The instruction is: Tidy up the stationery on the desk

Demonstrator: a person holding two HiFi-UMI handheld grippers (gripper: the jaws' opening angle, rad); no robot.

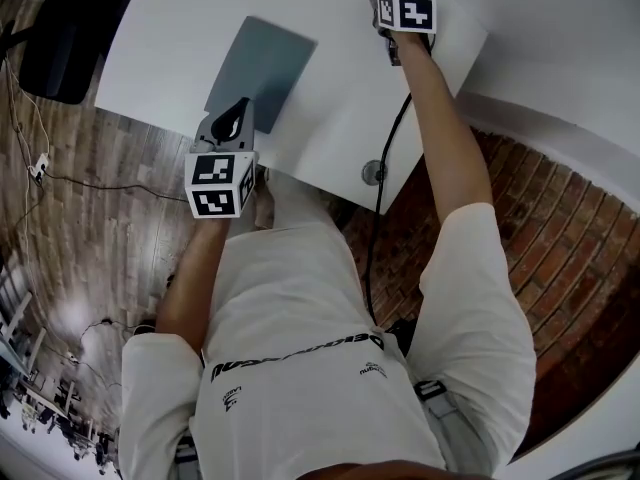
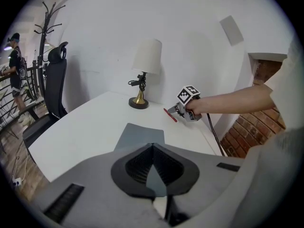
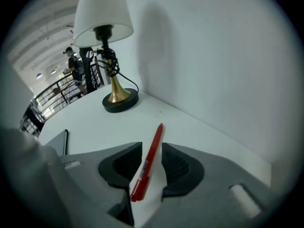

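I counted one lamp (image 3: 102, 13), one grey pad (image 1: 262, 68), and one red pen (image 3: 148, 160) at its two o'clock. My right gripper (image 3: 151, 148) straddled the pen, fingers released; my left gripper (image 2: 153, 148) had its fingers clenched, empty.

Red pen (image 3: 147, 161) lies flat on the white desk (image 1: 330, 118); grey notebook (image 1: 262, 68) lies closed, well apart

White round-cornered desk (image 1: 170, 58) against plain white wall (image 2: 190, 56), red brick wall section (image 2: 240, 137) at right, dark wood plank floor (image 1: 90, 258) left, black high-back office chair (image 2: 56, 84) and black coat stand (image 2: 42, 37) far left, white-shade brass-base table lamp (image 2: 146, 58) at far desk edge, black metal railing (image 2: 12, 106) beyond.
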